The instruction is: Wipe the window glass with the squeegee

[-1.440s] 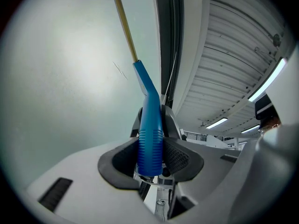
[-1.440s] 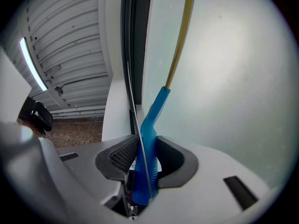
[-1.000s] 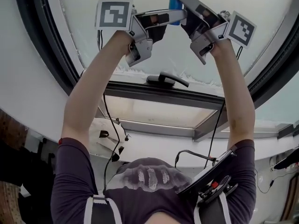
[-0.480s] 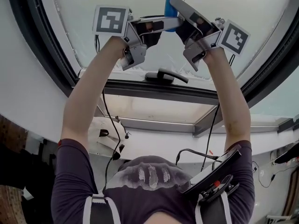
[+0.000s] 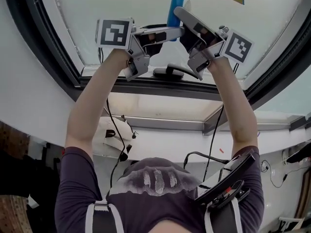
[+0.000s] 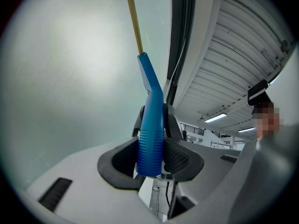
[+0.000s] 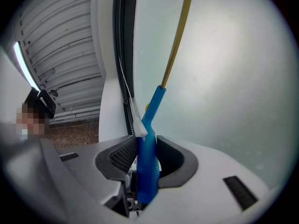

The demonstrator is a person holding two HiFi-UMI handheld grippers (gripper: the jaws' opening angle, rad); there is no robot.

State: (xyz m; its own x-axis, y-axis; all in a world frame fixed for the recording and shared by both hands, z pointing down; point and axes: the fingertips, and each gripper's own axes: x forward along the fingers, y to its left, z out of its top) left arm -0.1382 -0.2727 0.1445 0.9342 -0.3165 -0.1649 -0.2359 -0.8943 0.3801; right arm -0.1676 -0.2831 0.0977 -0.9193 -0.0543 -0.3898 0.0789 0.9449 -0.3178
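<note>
Left gripper (image 6: 150,158) and right gripper (image 7: 148,164) are raised at top centre of the head view. Both sets of fingers are clamped on the blue handle of the squeegee (image 5: 172,11). It is held before the window glass (image 5: 121,13). The top edge cuts off its head, and blade contact is indeterminate.

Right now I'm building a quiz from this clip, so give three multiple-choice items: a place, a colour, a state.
1. The black lever-shaped window handle sits: A) on the window frame B) on the ceiling C) between jaws.
2. The squeegee's ribbed plastic handle is: A) red B) blue C) green.
3. The left gripper and right gripper are: A) both shut on the squeegee handle B) both open C) one open.
Answers: A, head view shows it on the frame; B, plainly blue; A, each gripper view shows jaws clamping it.
</note>
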